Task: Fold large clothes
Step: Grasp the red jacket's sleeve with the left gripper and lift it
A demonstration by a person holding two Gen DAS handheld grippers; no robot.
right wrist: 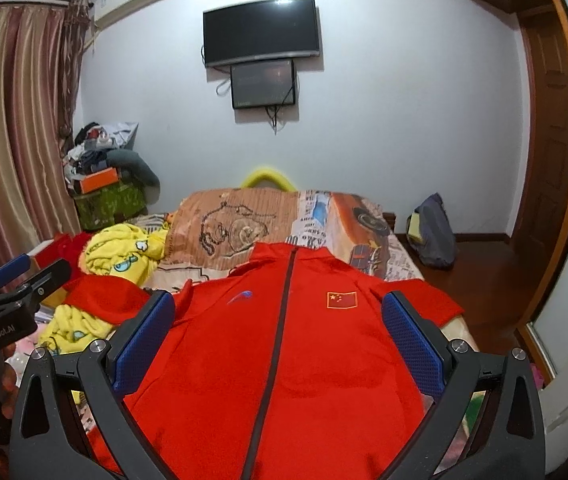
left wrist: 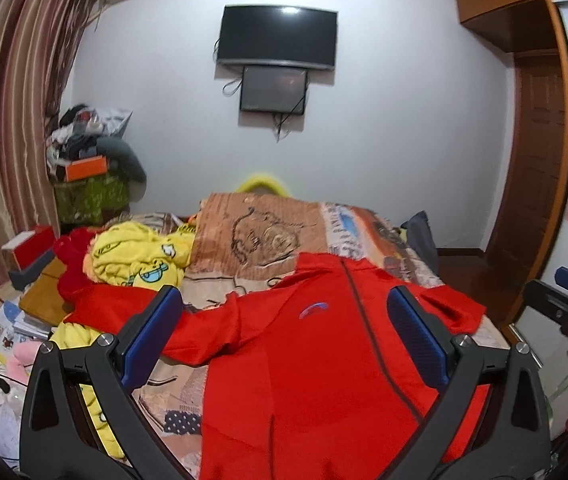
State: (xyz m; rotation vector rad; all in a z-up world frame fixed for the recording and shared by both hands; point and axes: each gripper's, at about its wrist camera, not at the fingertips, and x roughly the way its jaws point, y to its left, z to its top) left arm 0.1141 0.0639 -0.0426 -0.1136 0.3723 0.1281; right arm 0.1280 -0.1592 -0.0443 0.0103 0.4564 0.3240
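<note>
Although nothing is folded yet, the bed point(right wrist: 399, 256) already carries the red zip jacket point(right wrist: 284, 352) spread face up on its patterned cover, collar toward the far wall and hem toward the person, so its long axis, marked by the dark zip, runs straight away from both cameras. The jacket lies directly ahead of and below each tool: the left hand-held gripper point(left wrist: 284, 332) hovers over the jacket's left half with its blue pads wide apart and nothing between them, and the right hand-held gripper point(right wrist: 280, 332) hangs likewise spread and empty over the centre. By my reading the left one is nearer the long sleeve that trails toward the yellow cartoon blanket point(left wrist: 140, 256), the right one nearer the short-looking sleeve at the bed's edge (a sleeve fold seems the likely first step). Only the right wrist view shows the flag patch point(right wrist: 341, 300) on the chest; only the left wrist view shows the far sleeve's full run.
</note>
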